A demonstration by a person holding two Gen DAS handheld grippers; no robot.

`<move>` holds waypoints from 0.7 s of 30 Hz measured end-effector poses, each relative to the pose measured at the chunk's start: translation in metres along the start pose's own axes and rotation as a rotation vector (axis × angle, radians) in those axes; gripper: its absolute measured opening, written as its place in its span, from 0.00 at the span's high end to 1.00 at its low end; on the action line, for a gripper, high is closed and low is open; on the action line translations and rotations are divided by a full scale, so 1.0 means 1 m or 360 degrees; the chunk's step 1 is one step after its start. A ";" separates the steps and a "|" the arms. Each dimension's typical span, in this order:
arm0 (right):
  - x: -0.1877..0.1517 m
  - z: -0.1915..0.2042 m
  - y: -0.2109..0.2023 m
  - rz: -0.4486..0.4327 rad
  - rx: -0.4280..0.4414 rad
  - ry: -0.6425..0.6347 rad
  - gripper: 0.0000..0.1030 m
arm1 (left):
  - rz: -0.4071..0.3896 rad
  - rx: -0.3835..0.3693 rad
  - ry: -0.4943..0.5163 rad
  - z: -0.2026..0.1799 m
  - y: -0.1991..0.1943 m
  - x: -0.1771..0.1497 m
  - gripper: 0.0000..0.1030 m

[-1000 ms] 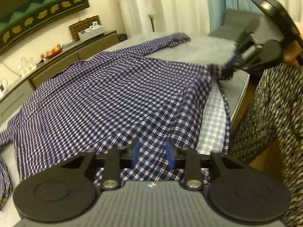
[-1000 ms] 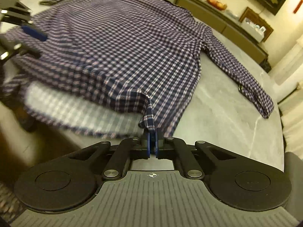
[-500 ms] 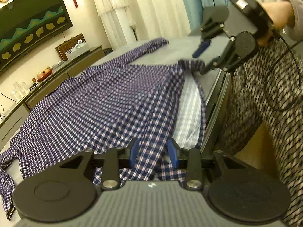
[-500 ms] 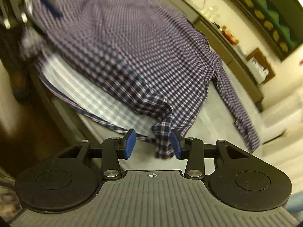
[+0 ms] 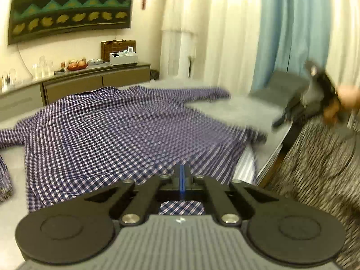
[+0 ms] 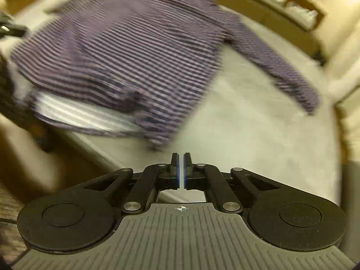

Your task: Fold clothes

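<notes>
The purple checked shirt [image 5: 112, 139] lies spread flat on the grey table [image 5: 236, 112], sleeves out to both sides. Its near hem is turned back, showing the pale inner side [image 5: 246, 166]. My left gripper [image 5: 182, 175] is shut above the near hem, with no cloth seen between its pads. In the right wrist view the shirt [image 6: 135, 45] is blurred. My right gripper [image 6: 180, 168] is shut with nothing in it, over bare table [image 6: 247, 123] just short of the hem's corner. From the left wrist view the right gripper [image 5: 280, 121] is a blur at the table's right edge.
A low sideboard [image 5: 90, 83] with glasses, fruit and a box runs along the far wall. A grey seat [image 5: 281, 87] stands by the curtains. The person's patterned garment [image 5: 315, 180] fills the right side, next to the table's near edge [image 5: 270, 159].
Both grippers went from open around the shirt's hem to shut, and both pulled back and up from it. The hem corner that the right gripper held a second ago now lies on the table.
</notes>
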State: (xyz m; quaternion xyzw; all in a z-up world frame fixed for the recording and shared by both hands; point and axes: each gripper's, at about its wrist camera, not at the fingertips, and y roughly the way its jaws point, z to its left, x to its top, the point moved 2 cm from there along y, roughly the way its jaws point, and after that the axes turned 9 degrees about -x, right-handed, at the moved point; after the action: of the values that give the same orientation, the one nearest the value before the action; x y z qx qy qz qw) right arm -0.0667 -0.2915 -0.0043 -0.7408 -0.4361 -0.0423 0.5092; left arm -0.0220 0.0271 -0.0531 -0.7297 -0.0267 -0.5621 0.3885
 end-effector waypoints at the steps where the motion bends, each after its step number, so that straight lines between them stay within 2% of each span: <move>1: -0.002 -0.005 -0.002 -0.0003 0.0012 0.0026 0.89 | 0.0063 0.0003 0.0107 -0.011 0.009 -0.004 0.88; 2: -0.005 -0.009 -0.005 -0.0007 0.0025 0.0053 0.87 | 0.0099 0.0005 0.0207 -0.023 0.016 -0.007 0.79; 3: -0.007 -0.014 -0.007 -0.0010 0.0037 0.0079 0.81 | 0.0135 0.0013 0.0331 -0.037 0.024 -0.012 0.77; 4: -0.001 0.002 -0.010 -0.0080 0.0043 -0.0005 0.73 | 0.0173 0.0029 0.0455 -0.049 0.032 -0.017 0.70; 5: 0.005 0.017 -0.013 -0.0151 0.0049 -0.0089 0.57 | 0.0210 0.0047 0.0574 -0.059 0.040 -0.022 0.67; 6: 0.010 0.034 -0.012 -0.0201 -0.0008 -0.0211 0.54 | 0.0243 0.0068 0.0656 -0.063 0.047 -0.030 0.67; 9: 0.016 0.066 0.010 -0.0247 -0.0124 -0.0526 0.53 | 0.0339 0.0122 0.0780 -0.068 0.067 -0.044 0.68; 10: 0.019 0.077 0.017 -0.0262 -0.0162 -0.0631 0.53 | 0.0346 0.0153 0.0771 -0.064 0.072 -0.044 0.78; 11: 0.021 0.087 0.024 -0.0277 -0.0201 -0.0737 0.57 | 0.0352 0.0183 0.0762 -0.060 0.076 -0.044 0.94; 12: 0.025 0.084 0.029 -0.0244 -0.0176 -0.0716 0.68 | 0.0356 0.0209 0.0746 -0.056 0.079 -0.043 0.99; 13: 0.029 0.081 0.033 -0.0211 -0.0151 -0.0696 0.77 | 0.0334 0.0196 0.0679 -0.050 0.076 -0.039 0.99; 14: 0.033 0.077 0.037 -0.0178 -0.0126 -0.0675 0.99 | 0.0277 0.0136 0.0579 -0.042 0.064 -0.034 0.99; 18: 0.040 0.025 0.004 -0.0125 0.0379 -0.0179 1.00 | 0.0057 -0.0087 0.0185 -0.011 0.017 -0.013 0.99; 20: 0.041 0.001 -0.012 -0.0112 0.0629 0.0074 1.00 | 0.0074 -0.0051 0.0123 -0.002 0.020 -0.010 0.98; 21: 0.041 -0.006 -0.015 -0.0115 0.0640 0.0139 1.00 | 0.0083 -0.0034 0.0092 0.002 0.021 -0.009 0.98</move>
State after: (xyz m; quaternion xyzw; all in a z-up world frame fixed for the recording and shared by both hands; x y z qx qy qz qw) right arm -0.0494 -0.2702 0.0298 -0.6055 -0.4396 -0.0046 0.6634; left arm -0.0136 0.0167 -0.0720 -0.7178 0.0096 -0.5727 0.3959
